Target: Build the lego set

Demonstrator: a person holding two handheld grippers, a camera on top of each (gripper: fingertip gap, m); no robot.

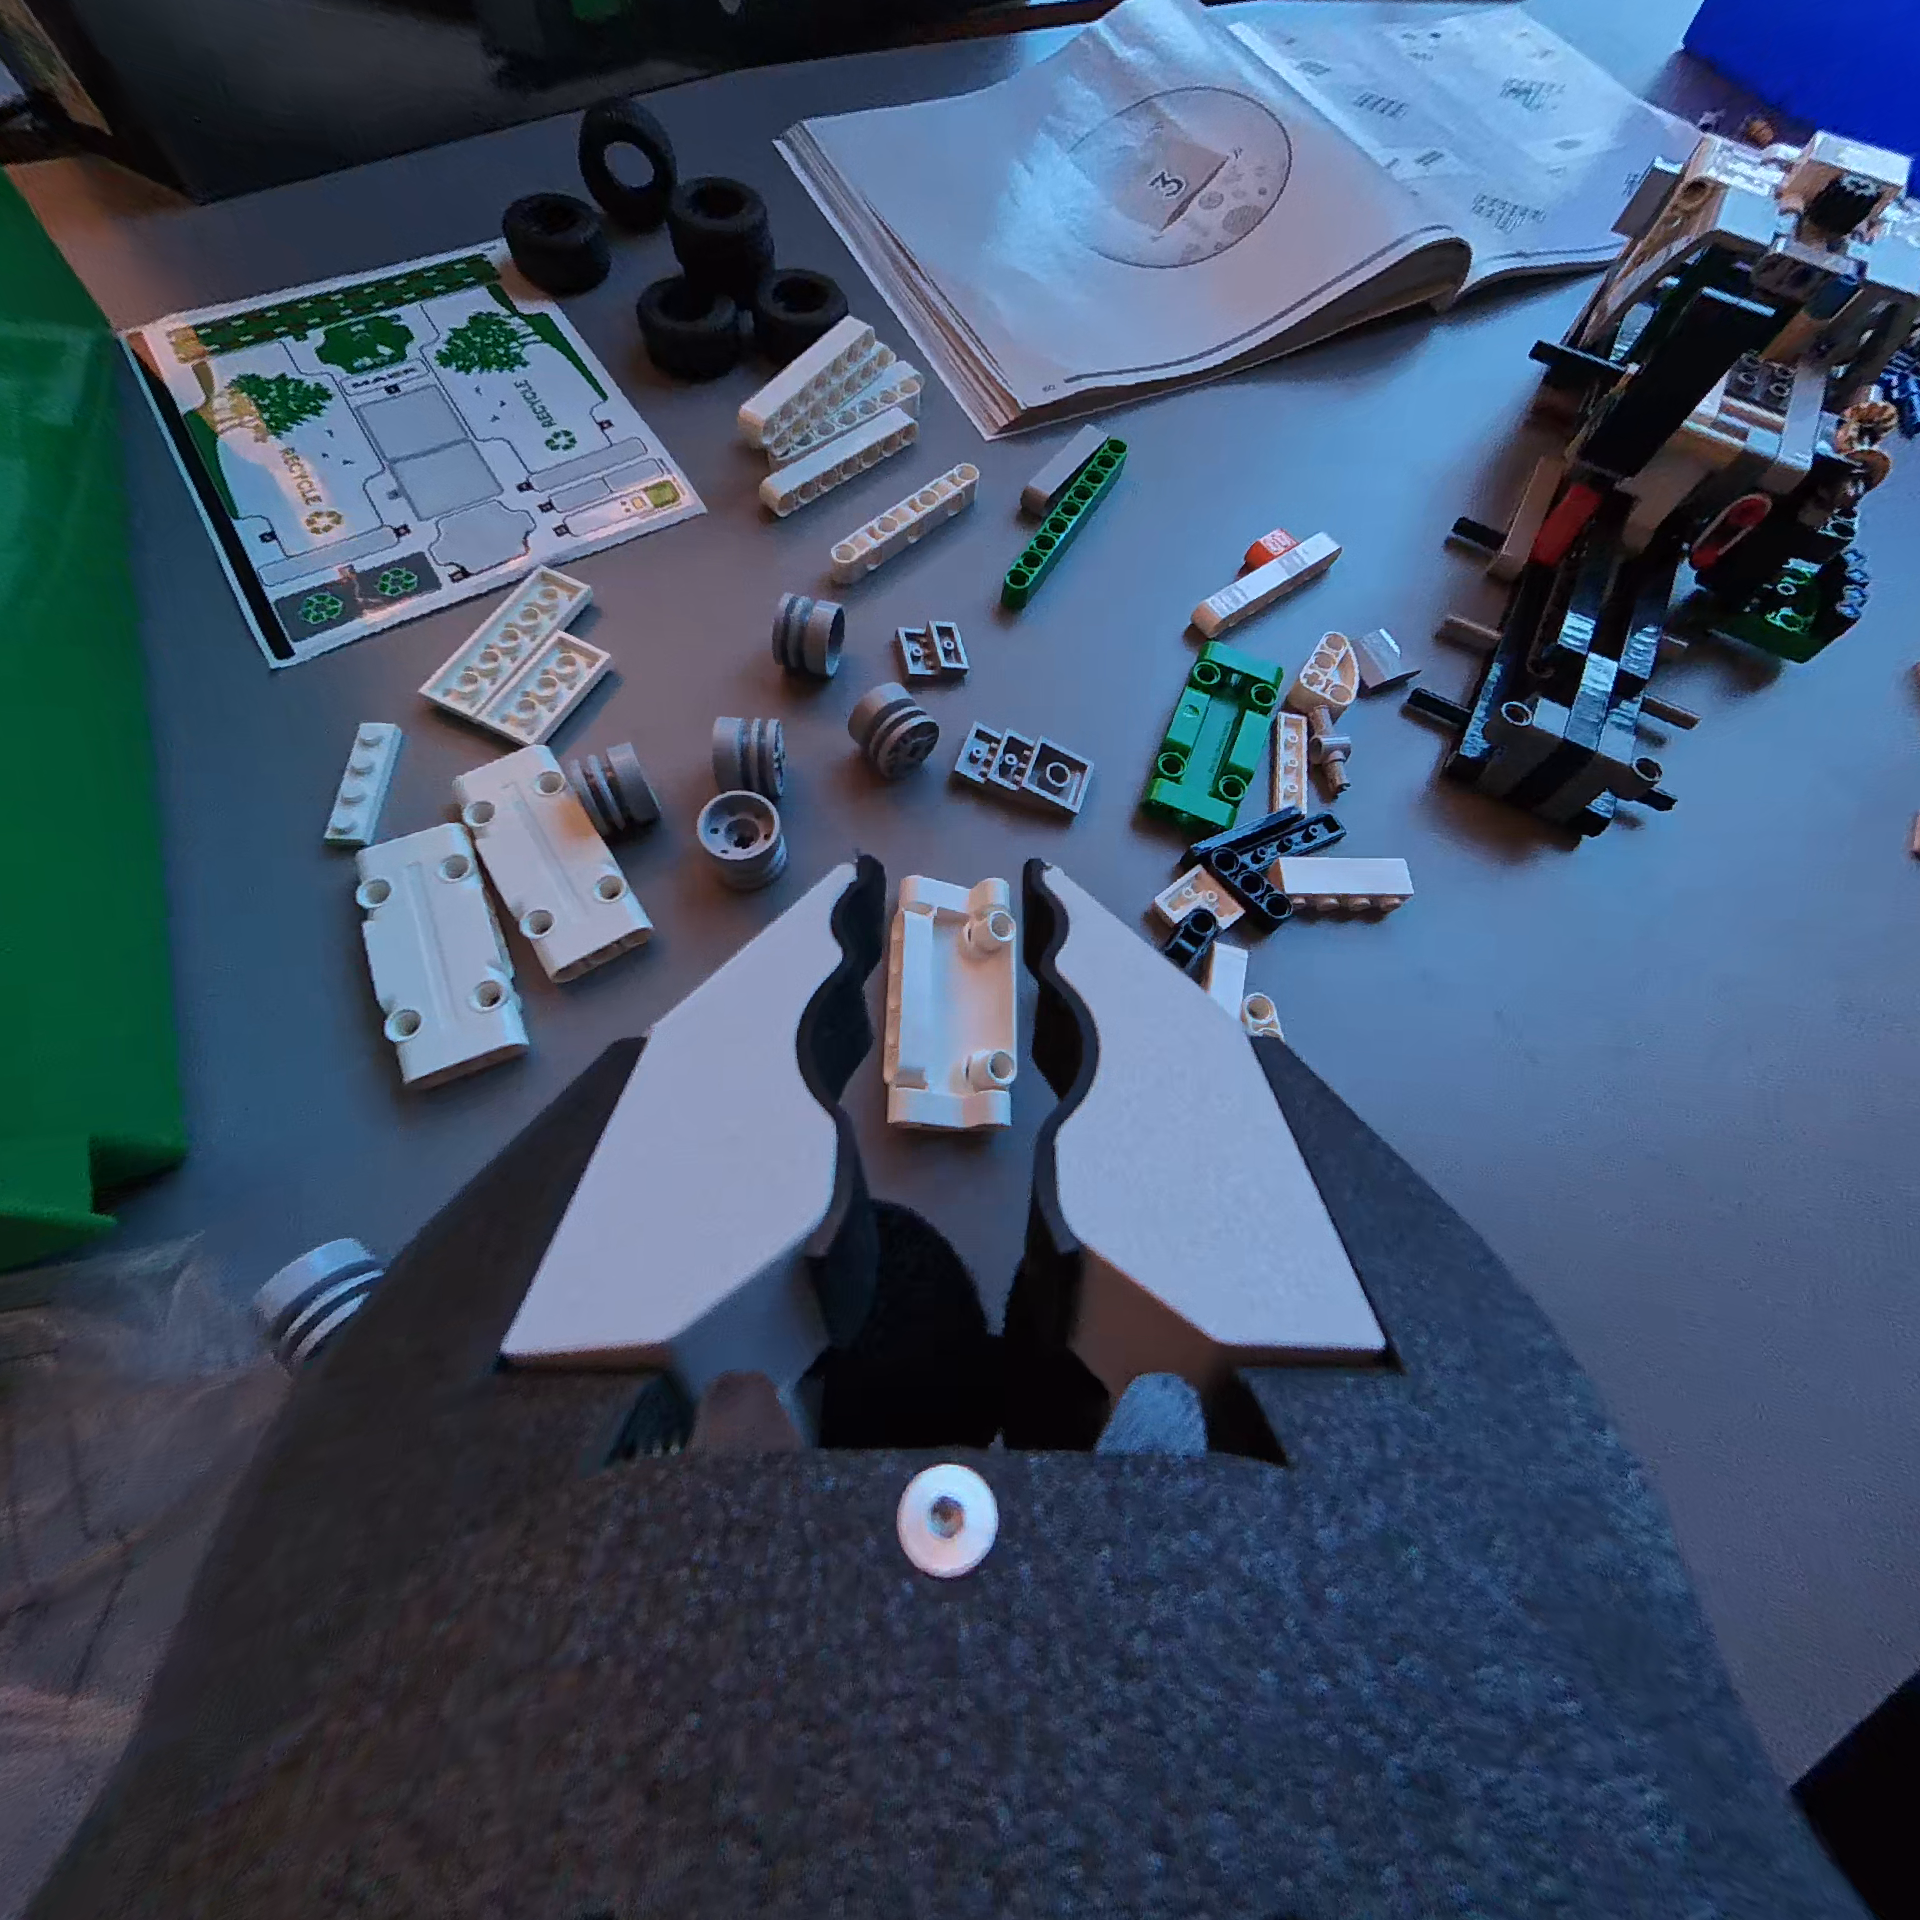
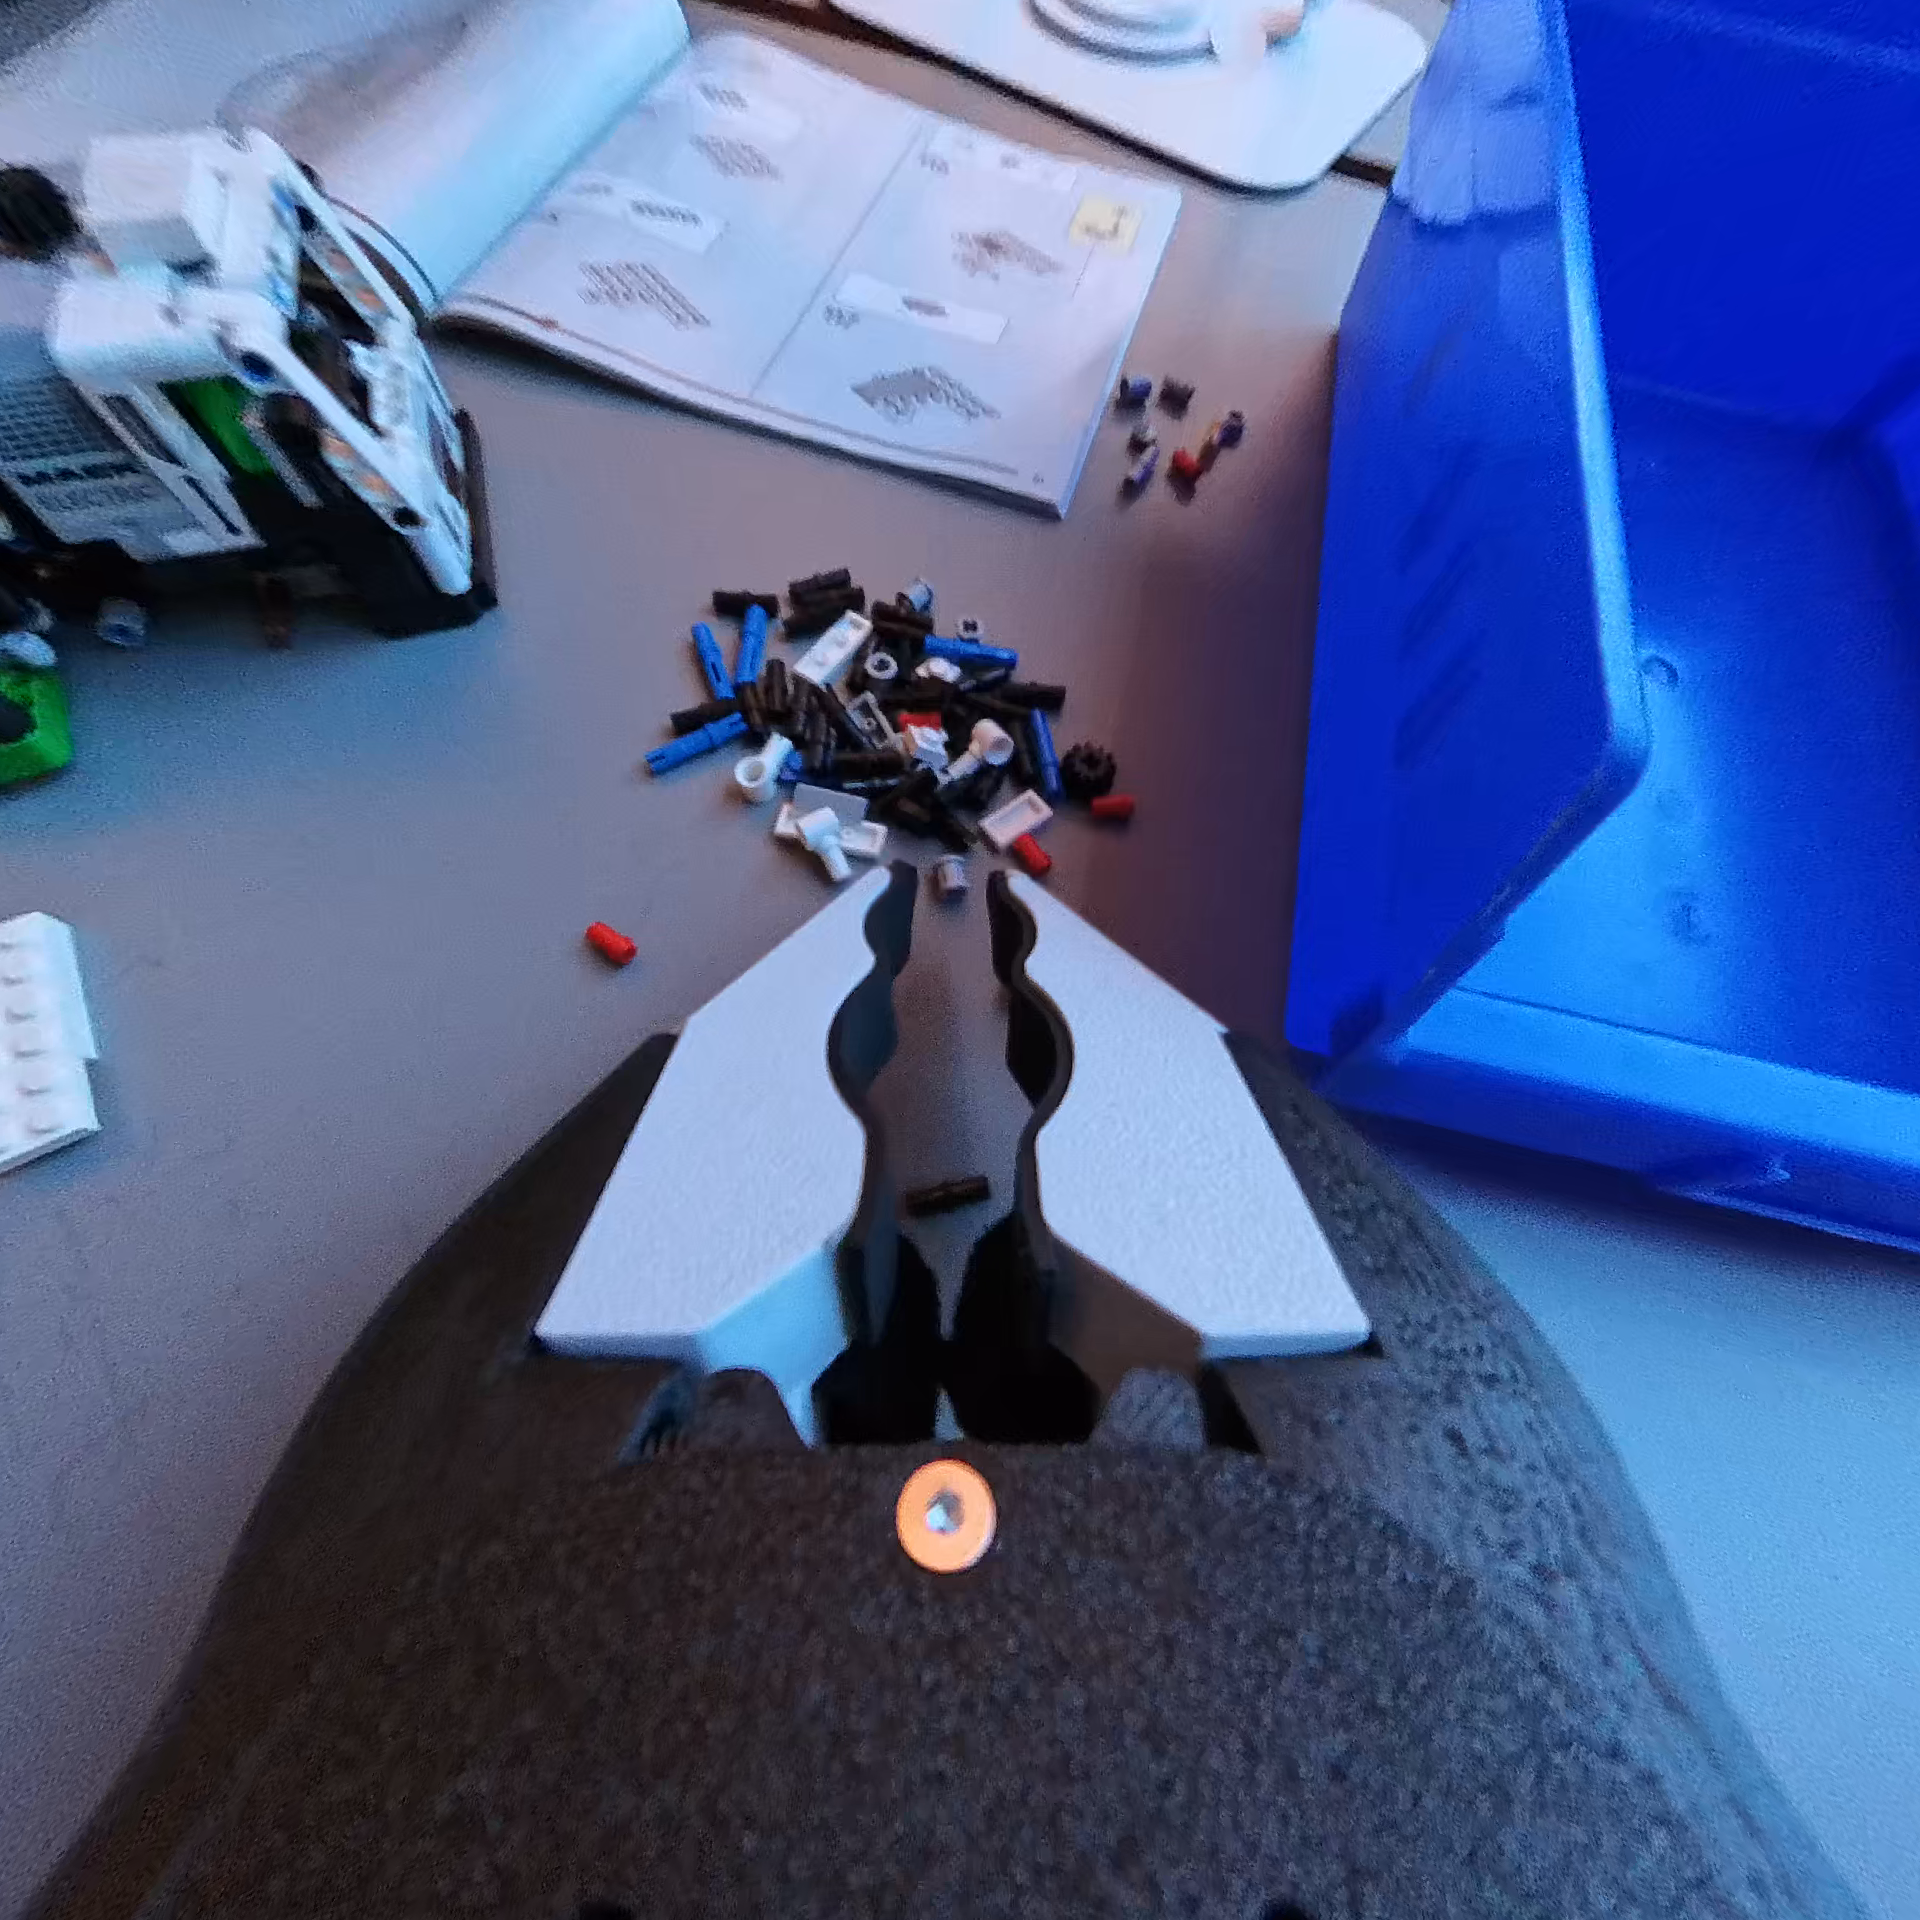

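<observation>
In the left wrist view my left gripper (image 1: 951, 868) is open, its fingers on either side of a white lego panel (image 1: 951, 1013) that lies on the grey table; the pads do not touch it. Two more white panels (image 1: 499, 904) lie to the left. The half-built lego truck (image 1: 1704, 468) stands at the far right. In the right wrist view my right gripper (image 2: 951, 878) is open a little and empty, just short of a pile of small black, blue, white and red pins (image 2: 883, 727). A black pin (image 2: 945, 1195) lies on the table between its fingers. The truck (image 2: 239, 384) stands at the left.
An open instruction booklet (image 1: 1195, 208) lies at the back, with a sticker sheet (image 1: 405, 447), black tyres (image 1: 675, 249), grey wheel hubs (image 1: 743, 821), white beams (image 1: 831, 416) and green parts (image 1: 1216, 738) around. A green box (image 1: 62, 727) stands left. A blue bin (image 2: 1662, 623) stands right of the pin pile. The tips of one gripper are about 50 centimeters away from the tips of the other. Between my left fingertips and the half-built lego truck (image 1: 1704, 468) there is roughly 20 centimeters.
</observation>
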